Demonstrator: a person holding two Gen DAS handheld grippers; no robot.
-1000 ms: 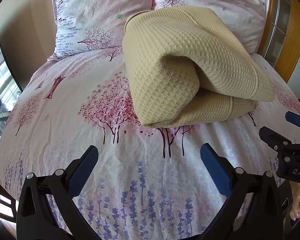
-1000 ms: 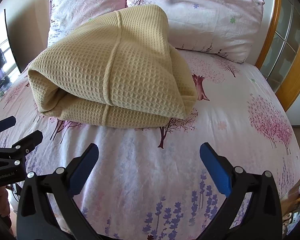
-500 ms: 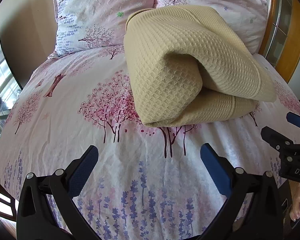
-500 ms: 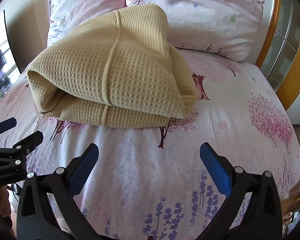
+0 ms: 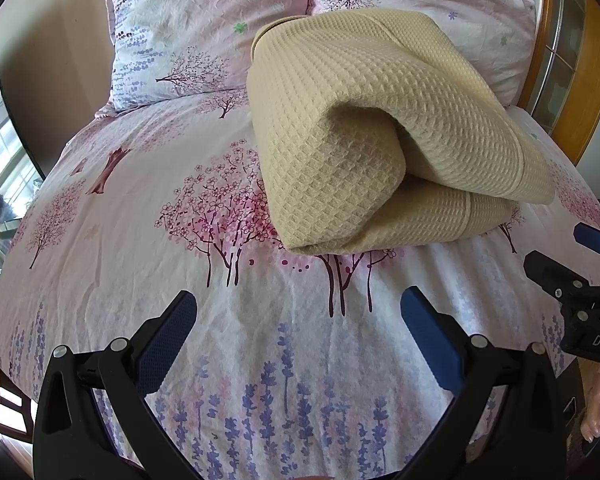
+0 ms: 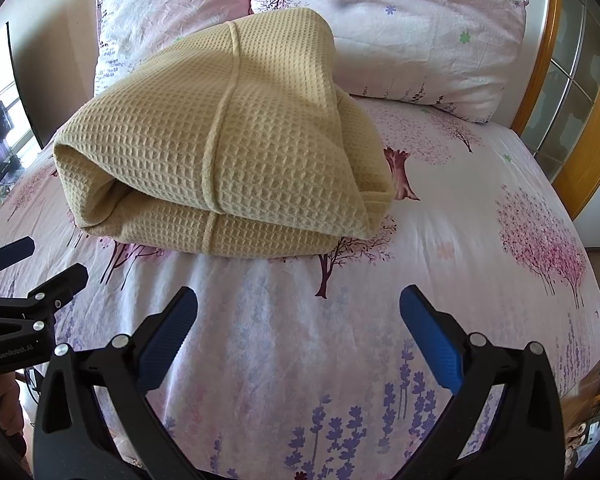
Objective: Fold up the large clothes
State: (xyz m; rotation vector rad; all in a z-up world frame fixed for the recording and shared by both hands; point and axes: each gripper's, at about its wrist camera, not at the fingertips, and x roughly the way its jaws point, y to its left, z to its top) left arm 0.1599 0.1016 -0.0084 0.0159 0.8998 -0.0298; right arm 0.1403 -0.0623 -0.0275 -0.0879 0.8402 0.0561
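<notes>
Both the left gripper [image 5: 298, 330] and the right gripper [image 6: 298, 330] are hanging with jaws spread wide, gripping nothing and touching nothing, low over the floral bedspread [image 5: 140, 240]. Over the last second they are barely drifting, the view creeping slightly nearer. The folded beige waffle-weave garment [image 6: 228, 148] is lying undisturbed mid-bed before the pillows [image 6: 400, 28], so the folding is looking finished.

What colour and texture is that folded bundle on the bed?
The folded bundle is pale yellow-beige with a waffle weave, clearest in the right wrist view.
</notes>
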